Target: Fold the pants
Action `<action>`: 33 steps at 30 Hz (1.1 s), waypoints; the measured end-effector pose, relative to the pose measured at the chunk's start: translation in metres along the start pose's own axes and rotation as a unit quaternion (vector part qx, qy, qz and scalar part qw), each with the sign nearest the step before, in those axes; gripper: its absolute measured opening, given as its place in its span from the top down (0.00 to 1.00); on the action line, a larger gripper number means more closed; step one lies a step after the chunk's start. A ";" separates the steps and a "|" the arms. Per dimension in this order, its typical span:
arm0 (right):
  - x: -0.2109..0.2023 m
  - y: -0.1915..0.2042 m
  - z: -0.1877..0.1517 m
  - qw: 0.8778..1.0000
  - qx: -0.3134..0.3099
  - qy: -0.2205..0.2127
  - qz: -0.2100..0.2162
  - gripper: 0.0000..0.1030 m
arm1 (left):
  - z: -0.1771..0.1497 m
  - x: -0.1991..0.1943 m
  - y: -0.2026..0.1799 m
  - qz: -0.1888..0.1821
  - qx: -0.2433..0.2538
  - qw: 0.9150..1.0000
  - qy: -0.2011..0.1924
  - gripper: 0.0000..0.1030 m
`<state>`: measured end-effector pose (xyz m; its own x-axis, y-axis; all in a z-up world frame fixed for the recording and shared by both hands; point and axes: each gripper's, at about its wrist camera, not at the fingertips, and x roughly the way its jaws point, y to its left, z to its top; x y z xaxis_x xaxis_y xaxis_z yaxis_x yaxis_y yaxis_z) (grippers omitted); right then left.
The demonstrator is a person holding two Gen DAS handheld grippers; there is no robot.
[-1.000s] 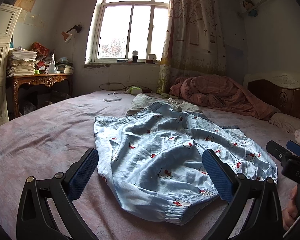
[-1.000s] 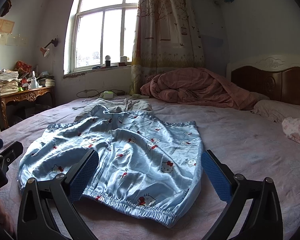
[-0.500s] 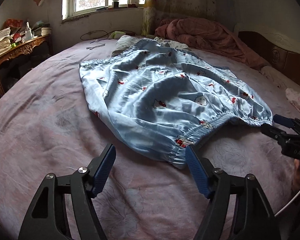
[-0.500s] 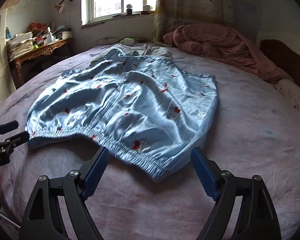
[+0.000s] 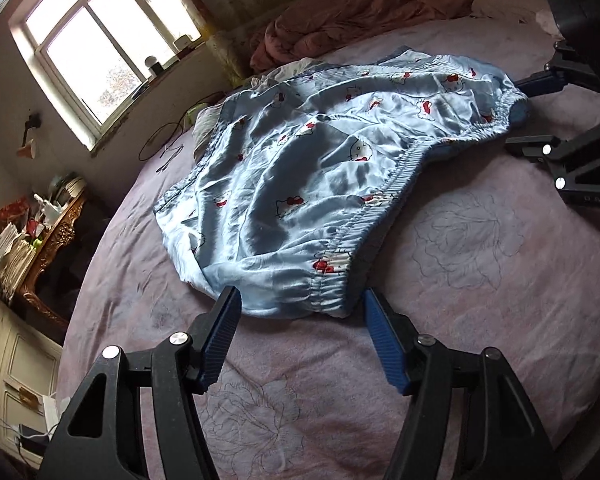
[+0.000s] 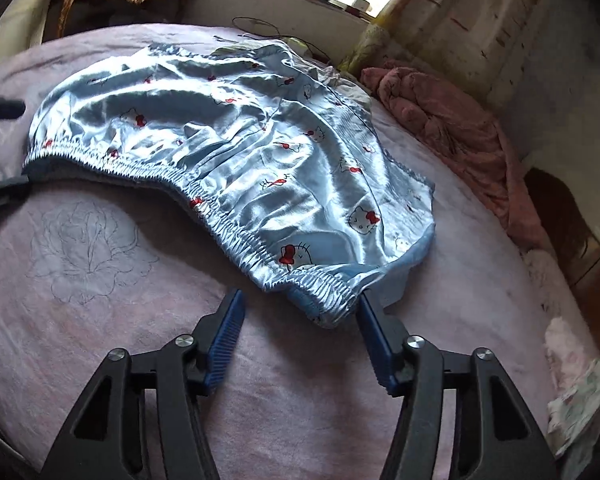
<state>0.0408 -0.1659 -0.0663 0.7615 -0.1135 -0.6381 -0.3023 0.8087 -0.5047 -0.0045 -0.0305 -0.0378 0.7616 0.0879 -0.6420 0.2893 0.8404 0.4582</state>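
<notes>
Pants (image 5: 324,184) lie spread flat on the bed (image 5: 480,300), centre frame, no fold made yet. Your left claw (image 5: 298,312) and right claw (image 6: 300,308) are closing around opposite waistband corners, neither pinched yet.

We see lots of bare bed (image 5: 480,320) in front of the pants (image 5: 320,152), so we can slide in there. Behind them, a lumpy pink blanket (image 6: 452,120) blocks our way.

Blue satin pants (image 5: 300,168) (cat print), spread flat
</notes>
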 end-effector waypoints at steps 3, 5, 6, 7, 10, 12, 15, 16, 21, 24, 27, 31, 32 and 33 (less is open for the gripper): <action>0.005 0.001 0.004 1.000 -0.019 -0.002 0.002 0.49 | 0.010 0.015 0.002 -0.031 -0.014 0.999 0.013 0.72; 0.002 0.002 0.005 1.000 -0.026 -0.010 -0.013 0.49 | 0.014 0.018 0.001 -0.027 -0.019 0.999 0.007 0.72; -0.001 0.002 0.005 0.999 -0.029 -0.013 -0.027 0.49 | 0.015 0.019 0.001 -0.017 -0.015 1.000 0.004 0.72; -0.004 0.003 0.003 0.998 -0.033 -0.015 -0.044 0.49 | 0.015 0.019 -0.001 -0.008 -0.010 1.000 0.000 0.72; -0.007 0.014 -0.003 0.994 -0.076 -0.027 -0.072 0.49 | 0.013 0.020 -0.005 -0.012 0.000 1.000 -0.012 0.82; -0.006 0.023 -0.003 0.990 -0.102 -0.034 -0.088 0.49 | 0.013 0.021 -0.007 -0.024 0.004 1.000 -0.013 0.96; -0.007 0.031 0.001 0.986 -0.128 -0.035 -0.103 0.49 | 0.011 0.016 -0.012 -0.011 0.010 1.000 -0.022 0.96; -0.007 0.033 0.002 0.985 -0.132 -0.030 -0.111 0.49 | 0.010 0.015 -0.011 -0.011 0.006 1.000 -0.022 0.96; -0.010 0.039 0.002 0.980 -0.143 -0.025 -0.138 0.45 | 0.005 0.012 0.000 -0.023 -0.025 0.999 -0.022 0.96; 0.000 0.039 0.004 0.985 -0.141 -0.009 -0.098 0.66 | 0.005 0.011 0.001 -0.031 -0.027 0.999 -0.023 0.96; 0.005 0.040 0.004 0.987 -0.139 0.007 -0.083 0.89 | 0.003 0.006 0.002 -0.034 -0.034 0.998 -0.027 0.96; -0.005 0.030 -0.009 0.993 -0.091 0.008 -0.068 0.96 | -0.006 -0.005 0.009 -0.054 -0.068 0.996 -0.025 0.96; -0.009 0.026 -0.013 0.996 -0.072 0.008 -0.058 0.96 | -0.009 -0.009 0.010 -0.061 -0.079 0.995 -0.023 0.96; -0.015 0.022 -0.018 0.998 -0.053 0.006 -0.043 0.96 | -0.013 -0.015 0.009 -0.069 -0.088 0.993 -0.025 0.96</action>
<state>0.0129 -0.1567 -0.0782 0.7802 -0.1868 -0.5970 -0.2964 0.7300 -0.6159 -0.0210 -0.0172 -0.0319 0.7506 -0.0578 -0.6582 0.2911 0.9232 0.2508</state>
